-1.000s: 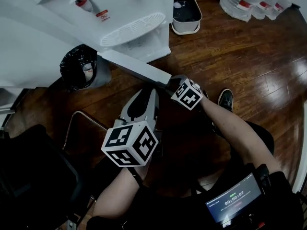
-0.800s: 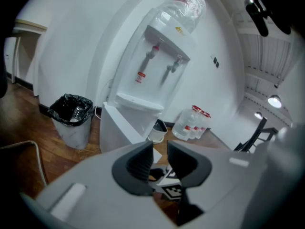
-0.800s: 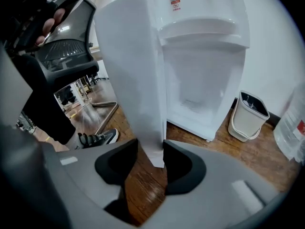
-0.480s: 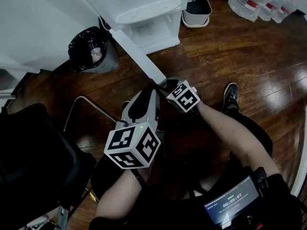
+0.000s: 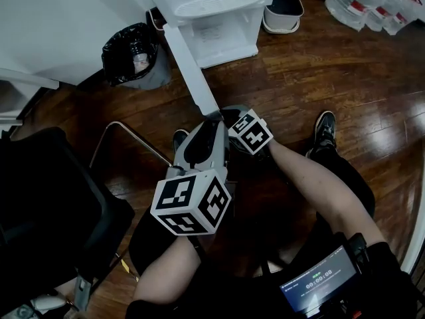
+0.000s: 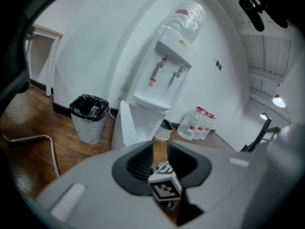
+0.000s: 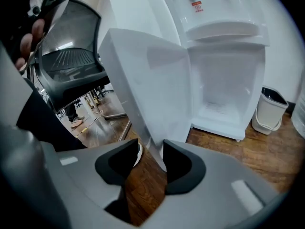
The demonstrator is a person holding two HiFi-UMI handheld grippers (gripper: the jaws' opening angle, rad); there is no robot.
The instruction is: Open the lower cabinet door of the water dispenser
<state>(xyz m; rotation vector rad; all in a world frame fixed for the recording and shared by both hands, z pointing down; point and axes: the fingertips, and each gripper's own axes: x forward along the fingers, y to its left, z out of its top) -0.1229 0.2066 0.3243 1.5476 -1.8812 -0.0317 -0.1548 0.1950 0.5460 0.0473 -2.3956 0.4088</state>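
Right gripper [image 7: 151,147] has its jaws closed part way onto the lower free edge of the cabinet door [image 7: 147,80]; the panel lies against one pad, and a sliver of floor [image 5: 332,65] shows beside the other, so the hold looks shallow. Left gripper [image 6: 159,144] is just behind it with its jaws slightly apart and nothing between them. The door stands swung well out from the open compartment [image 7: 224,89] at the base of the water dispenser [image 7: 228,27], hinged along the vertical edge nearest the trash bin [image 5: 133,52]. Judged by appearance, the door is a thin, rigid, light plastic panel with a smooth glossy face, so it should swing with little force but could slip from the pads. Take hold at the free edge, far from the hinge, with the pads on both faces. Pull along the hinge arc and do not twist the panel. On the outer side of the door, the chair [image 5: 46,198] and its metal base tube [image 5: 126,135] are near. The trash bin stands just beside the hinge side and would limit further swing. On the other side of the dispenser, the white pail [image 5: 282,8] and the water bottles [image 5: 372,2] are well apart from the door's path.
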